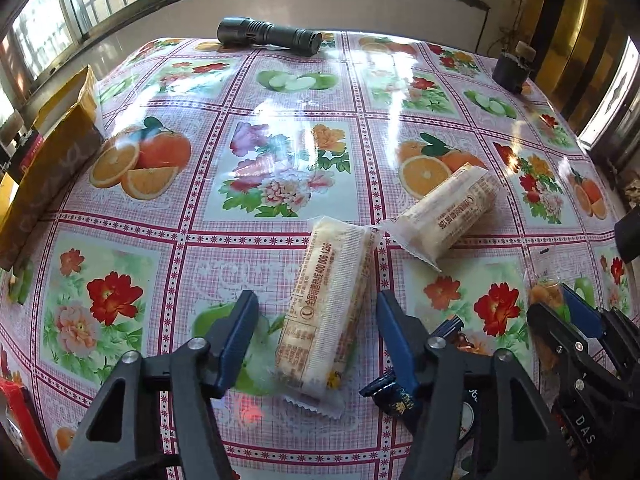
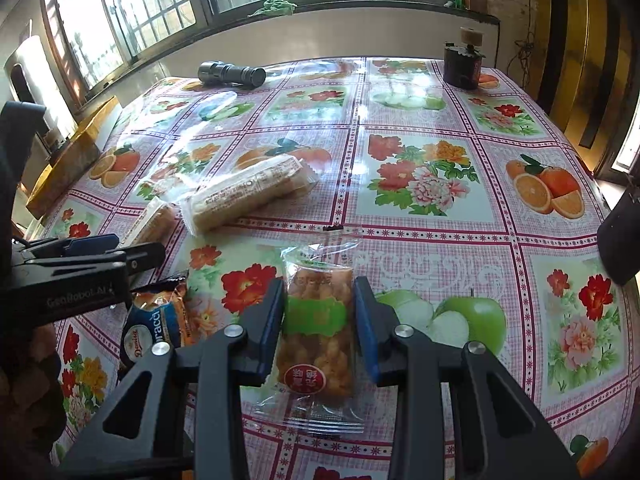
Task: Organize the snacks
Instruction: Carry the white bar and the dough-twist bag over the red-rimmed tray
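A long white snack pack (image 1: 326, 312) lies on the tablecloth between the fingers of my open left gripper (image 1: 316, 300), which do not touch it. A second white pack (image 1: 444, 210) lies beyond it to the right, and also shows in the right wrist view (image 2: 248, 194). My right gripper (image 2: 318, 292) has its fingers against both sides of a clear pack of fried twists with a green label (image 2: 316, 336). A dark blue snack pack (image 2: 160, 328) lies to its left, under my left gripper (image 2: 92, 258). My right gripper also shows in the left wrist view (image 1: 560, 312).
A black flashlight (image 1: 268, 34) lies at the table's far edge. A dark jar (image 2: 462, 64) stands at the far right. A yellow cardboard box (image 1: 52, 148) sits at the left edge. A red object (image 1: 20, 416) is at the near left. The fruit-print tablecloth (image 1: 280, 120) covers the table.
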`<state>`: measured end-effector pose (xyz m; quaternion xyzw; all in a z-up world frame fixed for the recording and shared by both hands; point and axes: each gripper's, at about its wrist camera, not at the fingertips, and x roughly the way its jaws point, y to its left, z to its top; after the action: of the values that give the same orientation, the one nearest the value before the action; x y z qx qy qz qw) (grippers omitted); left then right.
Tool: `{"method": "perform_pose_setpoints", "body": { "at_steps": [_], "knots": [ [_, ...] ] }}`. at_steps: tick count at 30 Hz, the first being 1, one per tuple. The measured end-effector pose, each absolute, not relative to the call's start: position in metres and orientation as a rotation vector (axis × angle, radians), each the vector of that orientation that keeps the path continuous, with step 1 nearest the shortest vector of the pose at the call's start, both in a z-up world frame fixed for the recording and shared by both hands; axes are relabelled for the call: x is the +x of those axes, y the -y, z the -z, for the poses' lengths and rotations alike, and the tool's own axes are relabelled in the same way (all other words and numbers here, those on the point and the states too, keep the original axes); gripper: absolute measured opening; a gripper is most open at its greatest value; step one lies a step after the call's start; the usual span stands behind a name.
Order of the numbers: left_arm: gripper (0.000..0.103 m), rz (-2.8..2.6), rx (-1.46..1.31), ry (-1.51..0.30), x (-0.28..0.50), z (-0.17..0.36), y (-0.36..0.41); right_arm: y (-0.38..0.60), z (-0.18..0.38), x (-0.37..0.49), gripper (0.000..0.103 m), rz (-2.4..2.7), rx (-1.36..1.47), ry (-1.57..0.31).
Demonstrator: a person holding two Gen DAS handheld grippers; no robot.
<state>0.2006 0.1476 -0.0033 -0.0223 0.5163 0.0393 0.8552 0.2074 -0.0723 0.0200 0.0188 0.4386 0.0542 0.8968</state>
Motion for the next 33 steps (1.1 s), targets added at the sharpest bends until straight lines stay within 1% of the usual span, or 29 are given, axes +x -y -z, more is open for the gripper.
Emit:
{"method": "perform_pose_setpoints", "body": {
  "at_steps": [1, 2, 8, 13, 22, 27, 33],
  "knots": [
    [0.035, -0.078, -0.044, -1.084, 0.199, 0.002, -0.147, 0.073, -0.02, 0.206, 0.036, -0.117, 0.035, -0.911],
    [0.032, -0.073, -0.046, -1.091, 0.198, 0.002, -0.147, 0.072, -0.02, 0.204, 0.036, -0.122, 0.031, -0.913],
    [0.032, -0.083, -0.088, -1.109, 0.178, 0.003, -0.153, 0.074, -0.02, 0.186, 0.035, -0.174, 0.041, -0.913],
    [0.032, -0.123, -0.123, -1.117, 0.146, -0.001, -0.158, 0.078, -0.027, 0.161, 0.035, -0.208, 0.068, -0.897],
    [0.032, -0.257, -0.107, -1.01, 0.066, -0.038, -0.158, 0.063, -0.057, 0.105, 0.036, -0.307, 0.097, -0.838],
    [0.032, -0.307, -0.108, -0.971, 0.027, -0.051, -0.164, 0.04, -0.069, 0.079, 0.036, -0.31, 0.03, -0.82],
    [0.032, -0.353, -0.09, -0.943, -0.001, -0.06, -0.169, 0.018, -0.082, 0.06, 0.036, -0.196, -0.125, -0.779]
  ]
}}
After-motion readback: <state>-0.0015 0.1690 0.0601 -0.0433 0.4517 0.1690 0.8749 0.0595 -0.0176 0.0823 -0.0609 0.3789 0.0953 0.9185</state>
